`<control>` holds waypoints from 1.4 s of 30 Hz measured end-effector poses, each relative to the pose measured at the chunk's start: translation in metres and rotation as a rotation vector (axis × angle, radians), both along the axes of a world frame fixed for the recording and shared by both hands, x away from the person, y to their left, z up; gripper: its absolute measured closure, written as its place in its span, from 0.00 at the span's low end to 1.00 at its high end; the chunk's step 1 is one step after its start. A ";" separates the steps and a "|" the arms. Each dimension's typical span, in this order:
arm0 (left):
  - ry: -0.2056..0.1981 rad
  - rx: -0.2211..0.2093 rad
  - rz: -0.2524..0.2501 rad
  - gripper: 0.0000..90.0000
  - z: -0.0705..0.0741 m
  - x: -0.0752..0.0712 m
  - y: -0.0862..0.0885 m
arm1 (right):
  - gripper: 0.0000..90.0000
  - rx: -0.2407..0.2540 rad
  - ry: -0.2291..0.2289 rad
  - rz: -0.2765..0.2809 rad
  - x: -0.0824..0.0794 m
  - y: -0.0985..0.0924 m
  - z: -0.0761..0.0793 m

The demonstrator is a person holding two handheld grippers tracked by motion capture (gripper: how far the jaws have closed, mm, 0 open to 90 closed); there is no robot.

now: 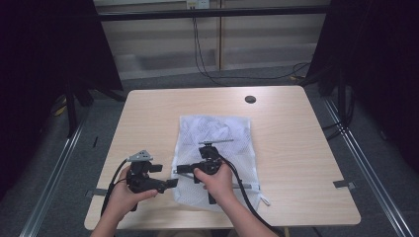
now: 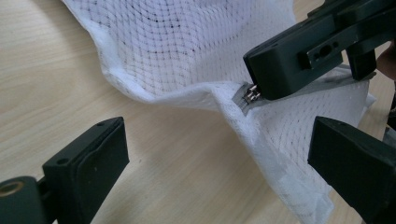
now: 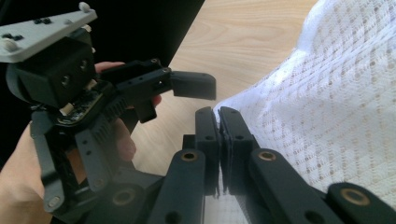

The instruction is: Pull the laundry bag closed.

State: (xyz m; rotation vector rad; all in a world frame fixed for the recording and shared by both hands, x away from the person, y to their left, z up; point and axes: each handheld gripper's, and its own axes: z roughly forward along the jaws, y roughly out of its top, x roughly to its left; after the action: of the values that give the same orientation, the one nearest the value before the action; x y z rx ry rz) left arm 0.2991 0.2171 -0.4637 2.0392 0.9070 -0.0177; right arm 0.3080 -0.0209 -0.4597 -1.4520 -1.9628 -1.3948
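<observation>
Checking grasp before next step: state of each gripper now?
Left gripper: open, jaws apart beside the mesh bag, nothing held.
Right gripper: shut on the mesh bag's zipper pull at the corner.

Pale wooden table (image 1: 296, 148) on grey floor (image 1: 163, 81), dark curtains (image 1: 44, 59) either side.

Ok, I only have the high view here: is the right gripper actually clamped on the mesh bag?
Observer: Yes. In the right gripper view the right gripper is shut on the edge of the bag.
Operator: Which part of the edge?
Observer: The left gripper view shows its tip right at the metal zip pull.
Operator: And the left gripper?
Observer: The left gripper is open, jaws wide apart near the bag's folded edge, with nothing pinched.
</observation>
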 end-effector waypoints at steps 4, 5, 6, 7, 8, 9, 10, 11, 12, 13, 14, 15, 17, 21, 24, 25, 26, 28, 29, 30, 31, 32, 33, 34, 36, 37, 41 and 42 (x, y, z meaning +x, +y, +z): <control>0.014 -0.007 -0.011 0.07 -0.001 0.000 -0.003 | 0.97 0.007 -0.004 -0.005 0.000 -0.001 0.001; 0.019 -0.010 -0.014 0.07 -0.002 0.000 -0.004 | 0.97 0.007 -0.004 -0.005 0.000 -0.001 0.001; 0.021 -0.011 -0.015 0.08 -0.002 0.000 -0.005 | 0.97 0.007 -0.004 -0.006 -0.001 -0.001 0.002; 0.028 -0.014 -0.024 0.10 -0.002 0.000 -0.007 | 0.97 0.010 -0.010 -0.005 -0.001 -0.001 0.003; 0.030 -0.014 -0.026 0.10 -0.002 -0.001 -0.008 | 0.96 0.008 -0.012 -0.002 -0.001 -0.001 0.003; 0.033 -0.016 -0.026 0.10 -0.003 -0.001 -0.009 | 0.97 0.010 -0.011 -0.002 -0.001 -0.001 0.003; 0.034 -0.014 -0.035 0.10 -0.003 0.000 -0.009 | 0.97 0.010 -0.011 -0.002 -0.001 -0.001 0.003; 0.037 -0.018 -0.038 0.12 -0.003 0.000 -0.009 | 0.97 0.010 -0.012 0.000 -0.001 -0.001 0.003; 0.040 -0.021 -0.038 0.13 -0.003 0.000 -0.009 | 0.97 0.011 -0.010 -0.002 -0.001 0.000 0.004; 0.039 -0.023 -0.037 0.13 -0.003 0.000 -0.010 | 0.97 0.012 -0.010 -0.001 -0.002 0.000 0.004; 0.044 -0.025 -0.041 0.15 -0.003 0.000 -0.010 | 0.97 0.012 -0.009 -0.002 -0.002 0.000 0.004; 0.047 -0.028 -0.044 0.16 -0.003 0.000 -0.010 | 0.97 0.013 -0.010 -0.003 -0.002 0.000 0.004; 0.056 -0.035 -0.046 0.19 -0.003 0.000 -0.011 | 0.97 0.017 -0.012 -0.002 -0.002 0.000 0.004; 0.075 -0.046 -0.058 0.27 -0.003 0.001 -0.013 | 0.97 0.020 -0.017 -0.005 -0.002 0.000 0.005; 0.077 -0.058 -0.062 0.30 -0.003 0.001 -0.014 | 0.97 0.021 -0.015 -0.005 -0.002 0.000 0.005; 0.081 -0.059 -0.069 0.35 -0.004 0.002 -0.013 | 0.97 0.021 -0.018 -0.005 -0.002 0.000 0.005; 0.089 -0.061 -0.071 0.36 -0.004 0.002 -0.014 | 0.97 0.021 -0.019 -0.005 -0.002 0.000 0.006; 0.101 -0.063 -0.079 0.40 -0.004 0.002 -0.014 | 0.97 0.021 -0.019 -0.005 -0.002 0.000 0.006; 0.099 -0.061 -0.077 0.40 -0.004 0.002 -0.015 | 0.97 0.022 -0.019 -0.004 -0.002 0.000 0.006; 0.090 -0.061 -0.074 0.40 -0.004 0.002 -0.015 | 0.97 0.022 -0.019 -0.004 -0.002 0.000 0.006; 0.070 -0.069 -0.081 0.43 -0.004 0.002 -0.016 | 0.97 0.023 -0.017 -0.003 -0.002 0.000 0.006; 0.070 -0.069 -0.081 0.45 -0.004 0.002 -0.016 | 0.97 0.022 -0.018 -0.003 -0.002 0.000 0.006; 0.082 -0.076 -0.079 0.46 -0.004 0.003 -0.016 | 0.97 0.022 -0.019 0.000 -0.003 0.000 0.006; 0.076 -0.075 -0.083 0.48 -0.003 0.003 -0.015 | 0.97 0.022 -0.020 -0.001 -0.003 0.000 0.006; 0.081 -0.074 -0.075 0.49 -0.003 0.003 -0.016 | 0.97 0.023 -0.019 -0.001 -0.003 -0.001 0.006; 0.088 -0.076 -0.077 0.50 -0.003 0.003 -0.016 | 0.97 0.023 -0.019 -0.001 -0.003 -0.001 0.006; 0.101 -0.072 -0.081 0.58 -0.003 0.004 -0.015 | 0.97 0.023 -0.017 0.001 -0.003 0.000 0.006; 0.104 -0.071 -0.083 0.59 -0.003 0.004 -0.015 | 0.97 0.023 -0.017 0.002 -0.003 0.000 0.006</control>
State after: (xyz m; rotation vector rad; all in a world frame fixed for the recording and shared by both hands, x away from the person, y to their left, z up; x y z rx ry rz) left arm 0.3031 0.2020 -0.4666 2.0237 0.8729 -0.2005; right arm 0.3054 -0.0212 -0.4541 -1.4326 -1.9508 -1.4289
